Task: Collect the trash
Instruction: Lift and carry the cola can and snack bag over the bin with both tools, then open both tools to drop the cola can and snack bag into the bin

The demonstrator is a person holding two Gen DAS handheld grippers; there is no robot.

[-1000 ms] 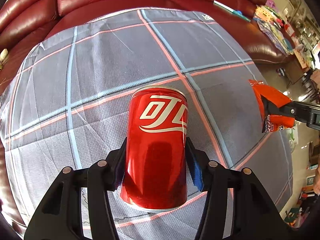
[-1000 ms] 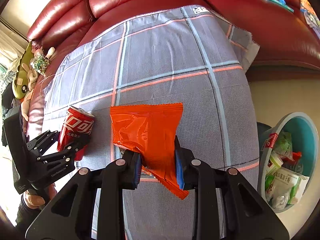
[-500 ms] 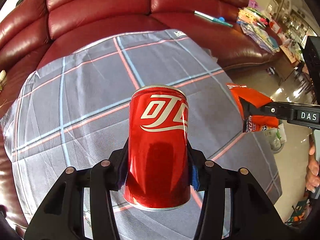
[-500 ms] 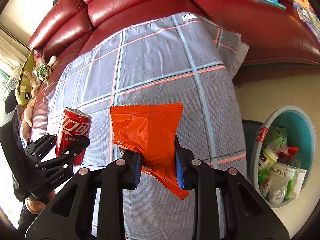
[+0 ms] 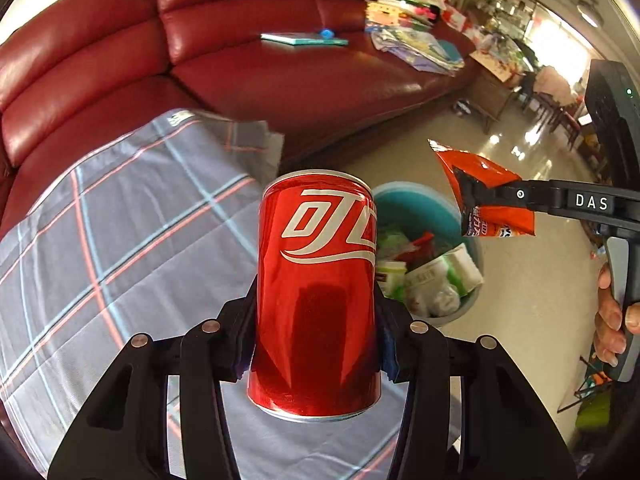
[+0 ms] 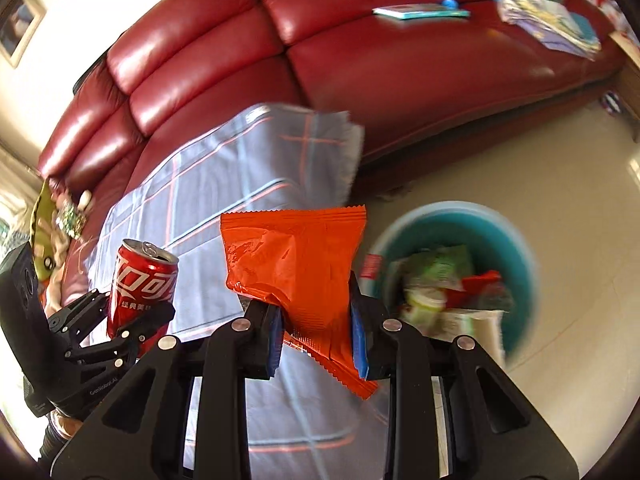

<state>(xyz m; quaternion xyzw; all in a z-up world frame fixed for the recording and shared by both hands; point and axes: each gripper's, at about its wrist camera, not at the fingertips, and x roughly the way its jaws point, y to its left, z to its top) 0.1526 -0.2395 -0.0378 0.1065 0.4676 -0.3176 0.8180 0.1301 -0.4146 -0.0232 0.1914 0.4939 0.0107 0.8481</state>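
My left gripper [image 5: 316,344] is shut on a red soda can [image 5: 316,288] and holds it upright in the air over the edge of the cloth. The can also shows in the right wrist view [image 6: 142,284]. My right gripper [image 6: 316,332] is shut on an orange snack wrapper [image 6: 296,272] and holds it up, left of the bin. The wrapper shows in the left wrist view [image 5: 486,200] beyond the bin, held by the right gripper [image 5: 472,196]. A teal trash bin [image 6: 516,248] with several pieces of trash stands on the floor, also in the left wrist view [image 5: 424,204].
A grey plaid cloth [image 5: 120,216] covers the seat of a dark red leather sofa [image 5: 280,64]. A teal booklet [image 5: 304,38] and a pile of papers [image 5: 412,44] lie on the sofa's far section. Shiny floor [image 5: 520,280] surrounds the bin. Soft toys [image 6: 60,216] lie at the sofa's left end.
Both grippers have swung right, away from the cloth and toward the bin, each still holding its item. The bin has come into the left wrist view and grown nearer in the right one.
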